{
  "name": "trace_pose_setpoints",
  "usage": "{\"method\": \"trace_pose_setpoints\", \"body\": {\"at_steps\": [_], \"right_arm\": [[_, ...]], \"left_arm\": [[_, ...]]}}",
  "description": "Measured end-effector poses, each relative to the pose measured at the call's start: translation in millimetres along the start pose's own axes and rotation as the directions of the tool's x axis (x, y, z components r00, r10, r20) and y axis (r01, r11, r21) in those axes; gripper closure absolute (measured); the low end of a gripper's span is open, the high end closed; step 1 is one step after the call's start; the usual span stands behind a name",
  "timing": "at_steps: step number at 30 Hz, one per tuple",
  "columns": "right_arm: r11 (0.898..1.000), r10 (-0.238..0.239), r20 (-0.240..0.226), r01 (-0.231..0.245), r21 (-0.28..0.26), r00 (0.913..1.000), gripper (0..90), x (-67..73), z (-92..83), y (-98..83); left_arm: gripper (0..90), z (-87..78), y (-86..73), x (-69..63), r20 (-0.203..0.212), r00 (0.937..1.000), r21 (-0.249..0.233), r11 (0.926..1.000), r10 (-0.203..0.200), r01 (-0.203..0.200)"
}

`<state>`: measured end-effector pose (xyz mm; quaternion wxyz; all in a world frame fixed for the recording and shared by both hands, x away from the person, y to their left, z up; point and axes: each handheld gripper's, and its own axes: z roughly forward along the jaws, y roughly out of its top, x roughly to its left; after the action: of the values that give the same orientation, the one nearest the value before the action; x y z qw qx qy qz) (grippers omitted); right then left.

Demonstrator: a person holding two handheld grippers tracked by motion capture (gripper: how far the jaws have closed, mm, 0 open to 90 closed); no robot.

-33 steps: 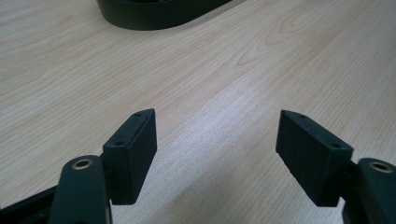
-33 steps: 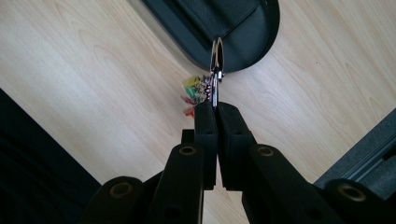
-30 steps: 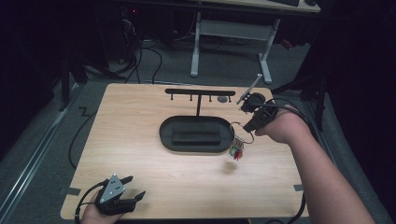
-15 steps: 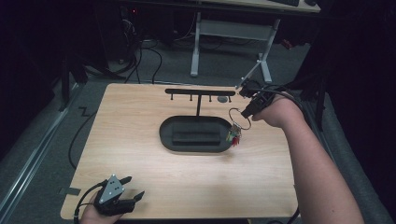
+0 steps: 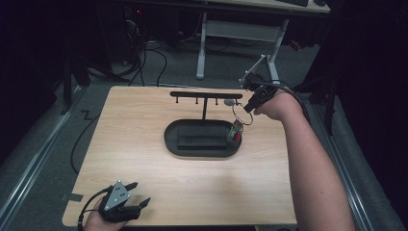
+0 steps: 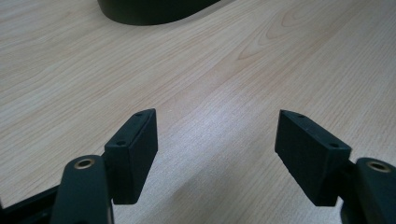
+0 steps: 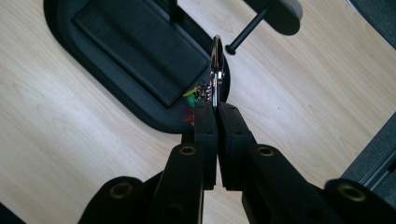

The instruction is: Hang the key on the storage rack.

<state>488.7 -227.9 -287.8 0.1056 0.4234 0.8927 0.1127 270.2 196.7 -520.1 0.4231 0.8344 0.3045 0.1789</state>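
Right gripper (image 7: 215,112) clamped on silver metal key ring (image 7: 216,70) with coloured tags above black oval tray (image 5: 173,142), left gripper (image 6: 215,154) wide, empty, on pale wooden table (image 5: 144,120)

The table (image 5: 144,144) was pale wood with a fine, wavy grain. On it sat a matte black oval tray (image 5: 175,140) and a black rack (image 5: 206,95) at the far side. The key ring (image 7: 216,65) was shiny silver, with small red and green tags (image 7: 190,105) beneath it. Both grippers, left (image 6: 215,154) and right (image 7: 217,119), had black jaws with brass-coloured rivets. The floor (image 5: 43,144) was grey.
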Motion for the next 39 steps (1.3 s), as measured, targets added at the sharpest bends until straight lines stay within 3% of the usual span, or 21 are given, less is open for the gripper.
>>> {"method": "trace_pose_setpoints", "body": {"at_steps": [13, 25, 30, 36, 39], "right_arm": [[1.000, 0.015, -0.007, -0.015, 0.023, 0.9999, 88.3, -14.3, 20.2, 20.3], [0.999, 0.047, -0.018, -0.047, -0.003, 0.9987, 87.9, -23.2, 30.8, 20.4], [0.999, 0.043, 0.019, -0.043, -0.020, 0.9989, 85.0, -22.3, 34.5, 22.1], [0.997, 0.057, 0.063, -0.054, -0.057, 0.9963, 78.3, -18.6, 26.4, 19.4], [0.996, 0.058, 0.064, -0.054, -0.065, 0.9963, 73.4, -13.8, 24.2, 13.7]], "left_arm": [[30.5, -0.7, -1.7, 1.9, -0.010, 1.0000, 0.003, 1.0000, -0.002, 0.002], [30.5, -1.0, -2.7, 0.9, -0.004, 1.0000, 0.014, 0.9999, -0.003, 0.003], [30.5, -2.0, -2.5, 1.1, 0.001, 1.0000, 0.008, 0.9999, -0.008, 0.008], [30.5, -1.4, -2.0, 0.7, 0.002, 1.0000, 0.009, 1.0000, -0.003, 0.003], [30.4, -1.4, -1.1, 0.5, 0.002, 1.0000, 0.008, 1.0000, 0.003, -0.003]]}}
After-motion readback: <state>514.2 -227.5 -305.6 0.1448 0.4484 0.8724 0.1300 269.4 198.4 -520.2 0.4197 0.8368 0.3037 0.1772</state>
